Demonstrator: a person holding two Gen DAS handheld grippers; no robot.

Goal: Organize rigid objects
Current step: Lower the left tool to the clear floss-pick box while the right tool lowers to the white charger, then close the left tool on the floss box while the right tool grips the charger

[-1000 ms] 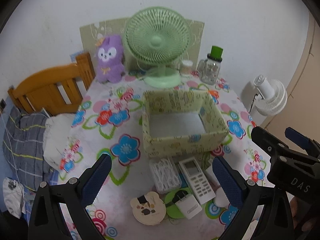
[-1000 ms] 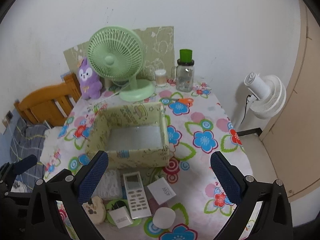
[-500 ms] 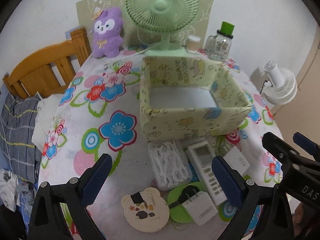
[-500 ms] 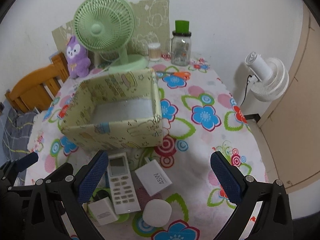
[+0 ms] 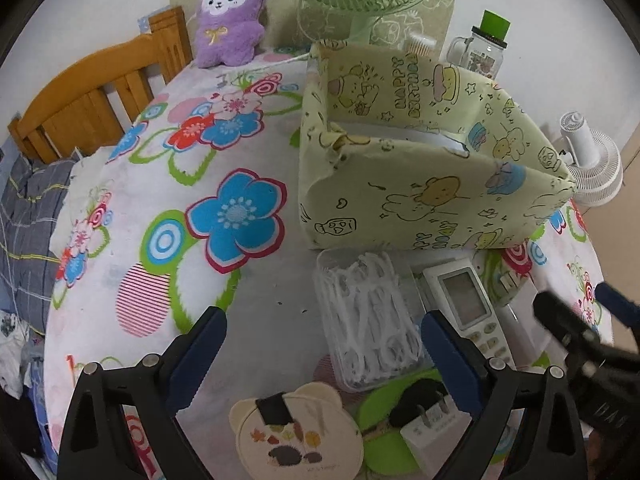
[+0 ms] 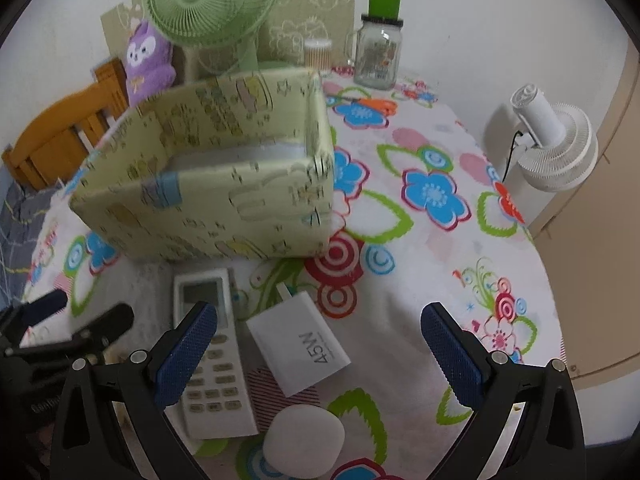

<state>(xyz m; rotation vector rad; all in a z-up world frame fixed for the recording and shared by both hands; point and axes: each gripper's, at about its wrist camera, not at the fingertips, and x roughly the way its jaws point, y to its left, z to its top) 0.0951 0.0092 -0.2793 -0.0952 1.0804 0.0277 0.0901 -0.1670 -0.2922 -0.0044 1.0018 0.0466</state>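
Claws both wide apart, empty: left claw [image 5: 322,346] over floss-pick box [image 5: 370,320], right claw [image 6: 320,340] over 45W charger [image 6: 299,346], beside remote [image 6: 212,356].

Storage box [image 6: 224,184] walls off the remote [image 6: 212,352] and charger [image 6: 304,348] behind.

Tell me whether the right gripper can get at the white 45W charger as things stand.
Probably yes. The right gripper is open, and the 45W charger lies flat between its fingers with nothing on top; the remote control lies close by its left side.
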